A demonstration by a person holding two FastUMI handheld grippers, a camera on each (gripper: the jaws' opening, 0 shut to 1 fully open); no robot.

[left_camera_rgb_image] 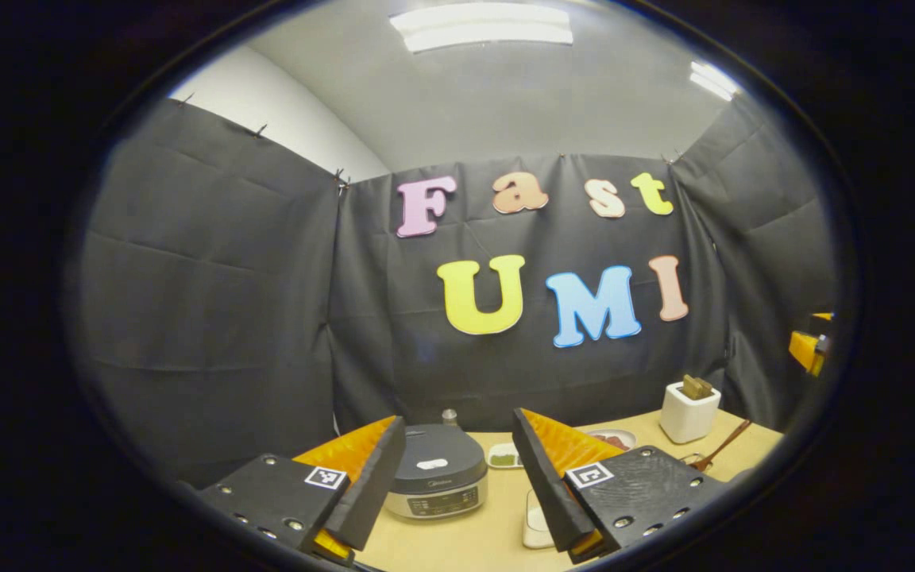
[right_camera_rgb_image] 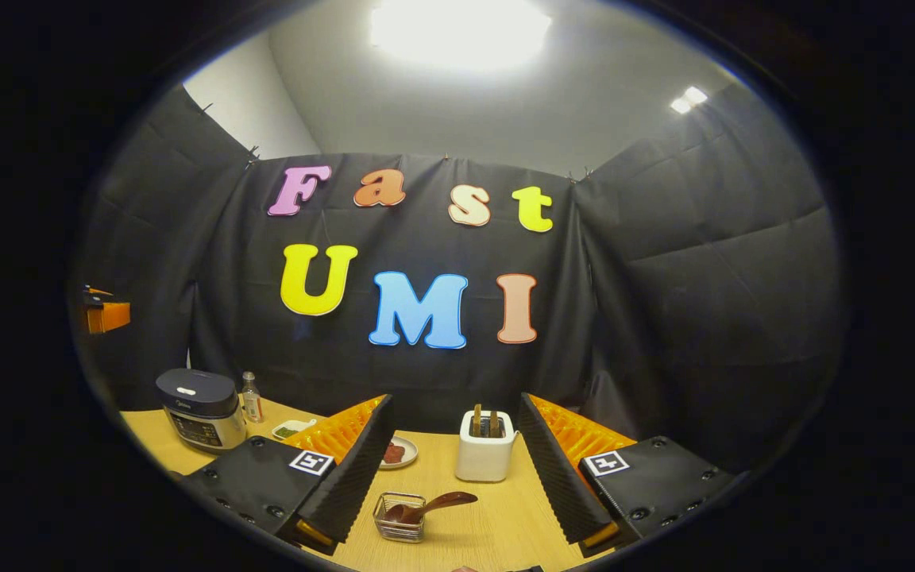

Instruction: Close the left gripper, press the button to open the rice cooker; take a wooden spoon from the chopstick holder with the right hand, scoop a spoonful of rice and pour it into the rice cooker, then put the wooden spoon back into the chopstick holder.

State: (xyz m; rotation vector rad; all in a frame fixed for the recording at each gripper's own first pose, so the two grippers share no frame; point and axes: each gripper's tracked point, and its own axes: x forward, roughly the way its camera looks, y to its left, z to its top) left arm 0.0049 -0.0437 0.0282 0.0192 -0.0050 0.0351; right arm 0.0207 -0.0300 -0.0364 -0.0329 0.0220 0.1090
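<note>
Both grippers, left [left_camera_rgb_image: 457, 477] and right [right_camera_rgb_image: 453, 469], hold jaws released above the tan wooden surface [right_camera_rgb_image: 497, 516], one closed grey round rice cooker [left_camera_rgb_image: 436, 470] at its far-left edge, one white square chopstick holder [right_camera_rgb_image: 485, 456] mid-back, its sticks indistinct.

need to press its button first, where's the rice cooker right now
In the left gripper view the rice cooker sits lid-down on the table, framed between the open left gripper fingers, a small bottle just behind it.

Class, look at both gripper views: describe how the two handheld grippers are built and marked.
The left gripper and right gripper look alike: two flat wedge-shaped fingers with ribbed inner faces, on black plates with screws, each bearing a square black-and-white marker tag.
</note>
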